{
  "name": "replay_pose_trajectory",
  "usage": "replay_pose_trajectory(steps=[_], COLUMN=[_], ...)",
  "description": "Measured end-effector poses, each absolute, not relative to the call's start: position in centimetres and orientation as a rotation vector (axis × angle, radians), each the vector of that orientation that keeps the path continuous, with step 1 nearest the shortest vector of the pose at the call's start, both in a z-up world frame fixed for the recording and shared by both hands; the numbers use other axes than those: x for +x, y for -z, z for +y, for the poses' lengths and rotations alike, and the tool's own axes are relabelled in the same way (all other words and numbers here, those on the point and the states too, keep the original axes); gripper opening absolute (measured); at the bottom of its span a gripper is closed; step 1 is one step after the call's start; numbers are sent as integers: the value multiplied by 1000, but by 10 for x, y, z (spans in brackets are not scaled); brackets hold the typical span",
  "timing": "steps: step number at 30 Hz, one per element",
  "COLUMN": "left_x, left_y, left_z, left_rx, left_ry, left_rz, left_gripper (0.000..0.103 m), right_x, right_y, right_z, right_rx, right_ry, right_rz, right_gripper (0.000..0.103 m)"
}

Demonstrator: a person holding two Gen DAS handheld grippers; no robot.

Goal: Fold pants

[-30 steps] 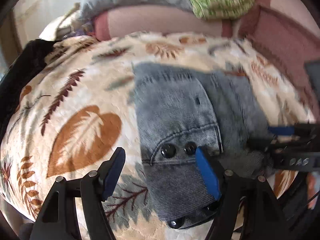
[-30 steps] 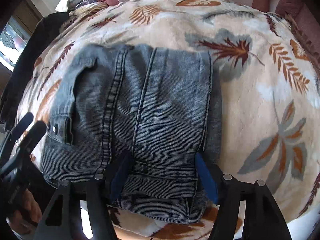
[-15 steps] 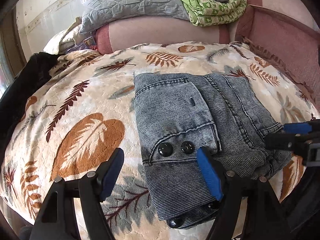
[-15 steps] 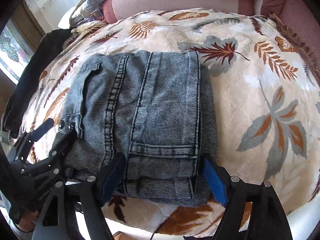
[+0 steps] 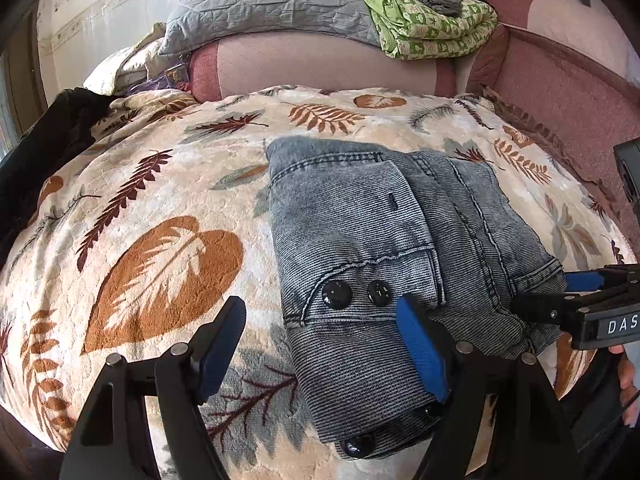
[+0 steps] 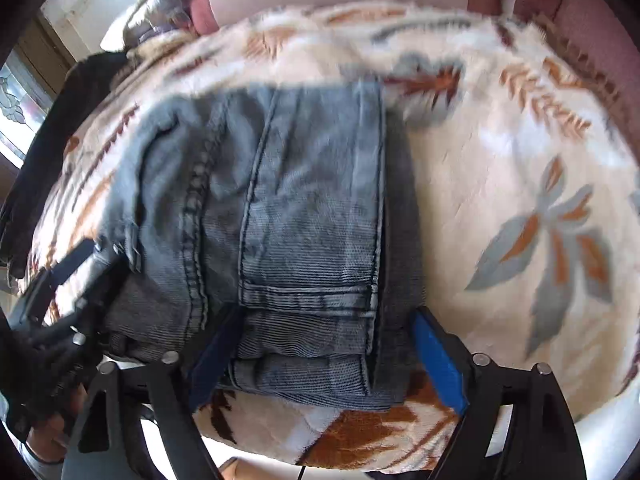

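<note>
right wrist view: right gripper [image 6: 324, 356] jaws are opening, wider than a second ago, straddling the hem of the folded pants [image 6: 280, 216] at lower centre without pinching. left gripper [image 5: 320, 344] jaws stand apart, empty, over the buttoned corner. pants lie released on the blanket [image 5: 140, 220]; fold judged complete.

Pants [image 5: 372, 240]: laid folded on the blanket [image 5: 160, 216], toward its near edge.
Left gripper [image 5: 324, 344]: held over the pants' near left corner.
Right gripper [image 6: 320, 356]: set astride the pants' near right end.
Pillows [image 5: 280, 4]: piled behind the blanket.
</note>
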State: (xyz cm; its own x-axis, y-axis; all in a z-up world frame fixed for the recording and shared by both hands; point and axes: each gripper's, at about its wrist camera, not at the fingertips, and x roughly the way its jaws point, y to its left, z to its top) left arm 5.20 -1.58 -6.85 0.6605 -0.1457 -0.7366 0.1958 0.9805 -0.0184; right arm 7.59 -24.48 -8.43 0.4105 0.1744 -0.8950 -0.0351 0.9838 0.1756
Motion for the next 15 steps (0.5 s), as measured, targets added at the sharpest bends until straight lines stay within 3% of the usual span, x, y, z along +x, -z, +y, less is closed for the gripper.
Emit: replay_pose_trajectory(steps=[5,8,15], left_x=[55,54,55], left_y=[70,71,68], left_z=[-10,-13,-10], left_rx=[21,37,25], left_ry=[198,195,195], left_rz=[838,838,836], left_gripper=[80,81,81], right_x=[69,75,65], right_y=[49,85,50], right_z=[-240,-248,-263], right_rx=[103,100,190], right_ry=[-118,-92,-110], right_rz=[1040,1175,1006], right_gripper=[97,97,100])
